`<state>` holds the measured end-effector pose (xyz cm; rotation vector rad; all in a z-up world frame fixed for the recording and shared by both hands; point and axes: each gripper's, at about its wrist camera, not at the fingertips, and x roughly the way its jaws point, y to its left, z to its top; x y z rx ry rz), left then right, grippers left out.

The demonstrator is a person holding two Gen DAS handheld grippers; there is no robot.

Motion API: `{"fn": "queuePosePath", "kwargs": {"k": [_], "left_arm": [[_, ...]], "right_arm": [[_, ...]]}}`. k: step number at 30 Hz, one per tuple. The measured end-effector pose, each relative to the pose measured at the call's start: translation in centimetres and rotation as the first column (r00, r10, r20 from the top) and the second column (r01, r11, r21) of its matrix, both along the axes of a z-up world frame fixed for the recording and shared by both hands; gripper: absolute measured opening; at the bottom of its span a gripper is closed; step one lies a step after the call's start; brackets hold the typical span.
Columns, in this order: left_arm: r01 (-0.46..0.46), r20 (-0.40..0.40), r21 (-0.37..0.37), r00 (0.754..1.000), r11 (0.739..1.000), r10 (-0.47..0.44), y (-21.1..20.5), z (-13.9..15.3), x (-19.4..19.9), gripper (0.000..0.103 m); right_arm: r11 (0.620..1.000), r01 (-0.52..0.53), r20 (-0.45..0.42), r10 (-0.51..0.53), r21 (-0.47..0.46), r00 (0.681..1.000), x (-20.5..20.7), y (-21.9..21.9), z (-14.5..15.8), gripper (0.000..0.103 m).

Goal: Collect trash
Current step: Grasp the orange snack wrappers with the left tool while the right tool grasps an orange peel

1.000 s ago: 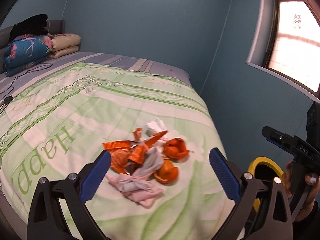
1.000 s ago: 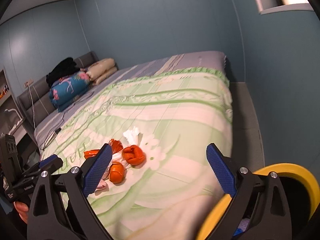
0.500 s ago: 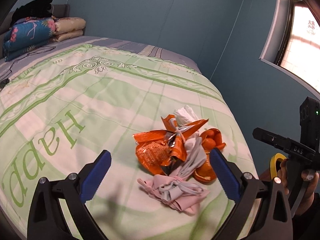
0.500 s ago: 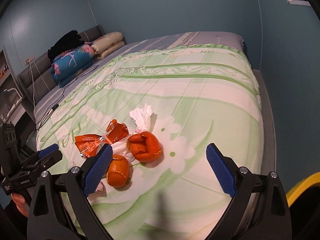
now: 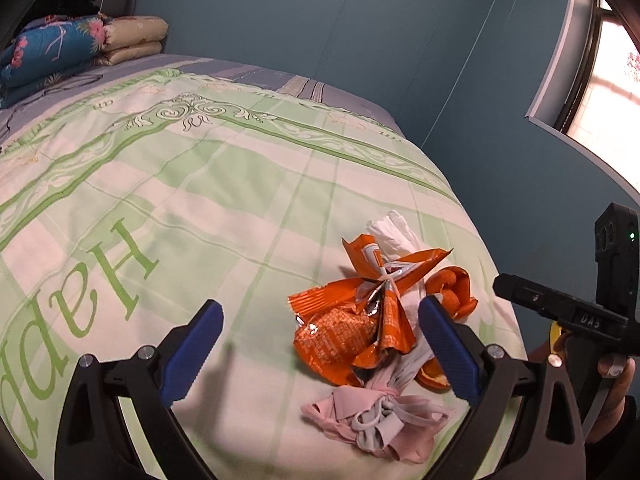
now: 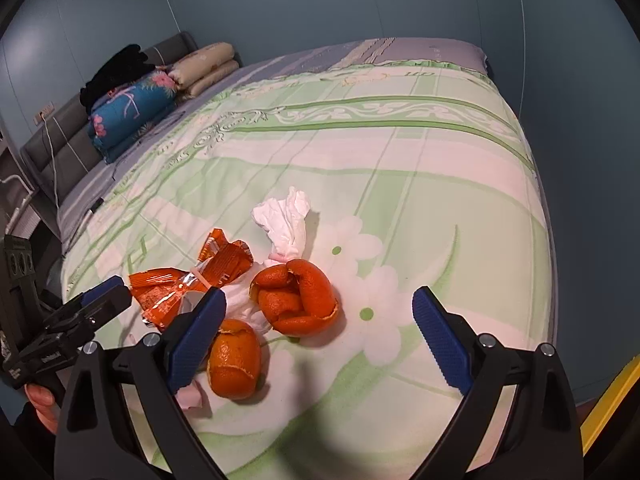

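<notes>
Your left gripper (image 5: pixel 320 352) hangs over the bed (image 5: pixel 160 208) near its foot corner, its blue fingers (image 5: pixel 192 354) spread wide with nothing between them. The trash lies in one small heap on the green-and-white cover close to that corner. Under the left gripper, toward its right finger, sits the crumpled orange snack wrapper (image 5: pixel 352 320). Just in front of it, nearer the bed's edge, lies a bunched pink and grey rag (image 5: pixel 372 424), touching the wrapper's lower edge. A white tissue (image 5: pixel 390 232) pokes out behind the wrapper, and orange peel (image 5: pixel 452 288) shows at the heap's right side, partly hidden by the right finger.

Your right gripper (image 6: pixel 318 340) is likewise spread open and empty, held low over the same corner. From it the wrapper (image 6: pixel 188 284) lies at the left of the heap, one cupped peel (image 6: pixel 234 356) sits just beside the gripper's left finger, a second, curled peel (image 6: pixel 298 300) rests between the fingers but farther out, and the twisted tissue (image 6: pixel 286 220) lies beyond it toward the middle of the bed.

At the far right, off the bed's edge, a strip of yellow rim (image 6: pixel 612 404) of some container shows; its inside cannot be seen, so its contents cannot be told.
</notes>
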<state>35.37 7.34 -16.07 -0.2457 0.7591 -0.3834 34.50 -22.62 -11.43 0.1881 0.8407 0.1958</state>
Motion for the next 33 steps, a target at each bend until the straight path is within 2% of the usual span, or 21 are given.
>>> {"fn": "queuePosePath", "kwargs": {"k": [6, 13, 18, 22, 26, 30, 32, 33], "left_arm": [[0.021, -0.026, -0.023, 0.999, 1.000, -0.021, -0.1, -0.7, 1.4, 0.093], [0.070, -0.066, -0.060, 0.995, 0.996, -0.073, -1.1, -1.8, 2.3, 0.080], [0.112, -0.120, -0.091, 0.985, 0.989, -0.123, -1.8, -2.9, 3.1, 0.063], [0.142, -0.119, -0.100, 0.981, 0.985, -0.154, -2.4, -2.9, 3.3, 0.044], [0.156, -0.113, -0.144, 0.978, 0.977, -0.173, -2.4, -2.8, 3.3, 0.023], [0.156, -0.106, -0.141, 0.979, 0.978, -0.172, -2.5, -2.5, 2.9, 0.021], [0.153, -0.103, -0.144, 0.980, 0.978, -0.168, -2.3, -2.3, 2.7, 0.020], [0.149, -0.103, -0.145, 0.981, 0.978, -0.164, -2.2, -2.2, 2.7, 0.020]], "right_arm": [[0.999, -0.015, -0.037, 0.013, -0.042, 0.999, 1.7, 1.2, -1.0, 0.090], [0.996, -0.032, -0.072, 0.026, -0.085, 0.997, 2.9, 2.4, -2.2, 0.084], [0.996, -0.031, -0.094, 0.023, -0.081, 0.995, 3.2, 2.5, -3.0, 0.080], [0.998, -0.031, -0.104, 0.024, -0.062, 0.994, 3.4, 2.4, -3.2, 0.074], [0.998, -0.042, -0.114, 0.037, -0.044, 0.993, 3.3, 2.4, -3.3, 0.064], [0.998, -0.057, -0.124, 0.054, -0.022, 0.991, 3.3, 2.6, -3.3, 0.050], [0.998, -0.060, -0.120, 0.055, -0.035, 0.991, 3.2, 2.8, -3.2, 0.040], [0.997, -0.065, -0.115, 0.060, -0.044, 0.992, 3.2, 2.9, -3.1, 0.039]]}}
